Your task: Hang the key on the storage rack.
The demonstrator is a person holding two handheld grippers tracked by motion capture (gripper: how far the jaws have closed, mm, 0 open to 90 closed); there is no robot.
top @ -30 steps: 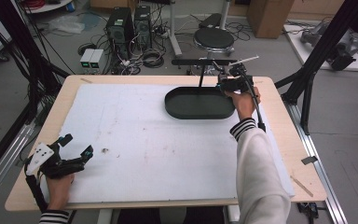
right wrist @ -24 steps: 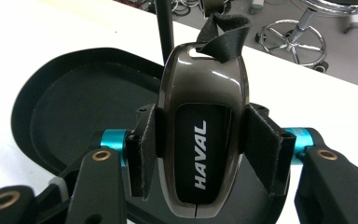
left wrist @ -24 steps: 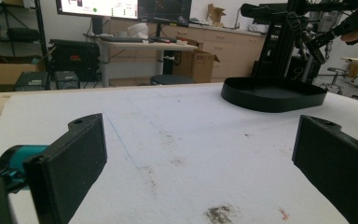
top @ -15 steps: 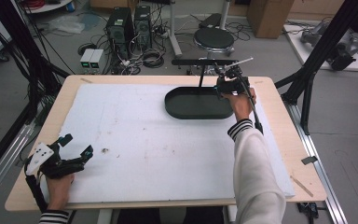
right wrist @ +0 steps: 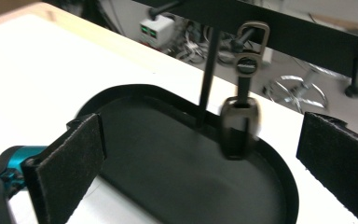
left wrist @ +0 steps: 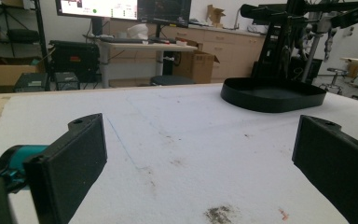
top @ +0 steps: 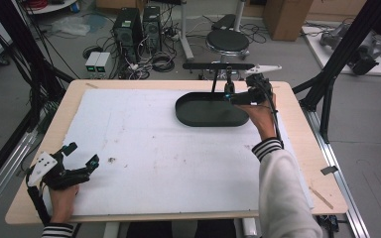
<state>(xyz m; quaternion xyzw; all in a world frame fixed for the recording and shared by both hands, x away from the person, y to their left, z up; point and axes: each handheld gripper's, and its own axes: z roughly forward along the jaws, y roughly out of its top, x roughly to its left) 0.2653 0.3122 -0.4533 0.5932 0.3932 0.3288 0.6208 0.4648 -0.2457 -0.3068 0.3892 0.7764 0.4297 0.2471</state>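
A black oval tray (top: pixel 198 116) sits at the table's far right, and a post rises from it to a black cross bar (top: pixel 218 65). From a peg on that bar (right wrist: pixel 279 28) hangs a dark key fob (right wrist: pixel 239 126) by its metal clip, over the tray (right wrist: pixel 121 91). My right gripper (right wrist: pixel 205 163) faces the fob. Its jaws have just been opening and now stand wide, with neither pad touching the fob. In the high view the right gripper (top: pixel 234 95) hovers at the tray's right end. My left gripper (top: pixel 83 153) rests open and empty at the front left corner.
A white mat (top: pixel 154 148) covers most of the wooden table. From the left gripper view the tray (left wrist: pixel 272 95) lies far off to the right across the mat. Black frame struts (top: pixel 327 84) stand off the right edge, and computers and cables lie on the floor behind.
The right gripper's jaws have opened and the hand has drawn slightly back from the hanging fob. The left hand has stayed where it was.
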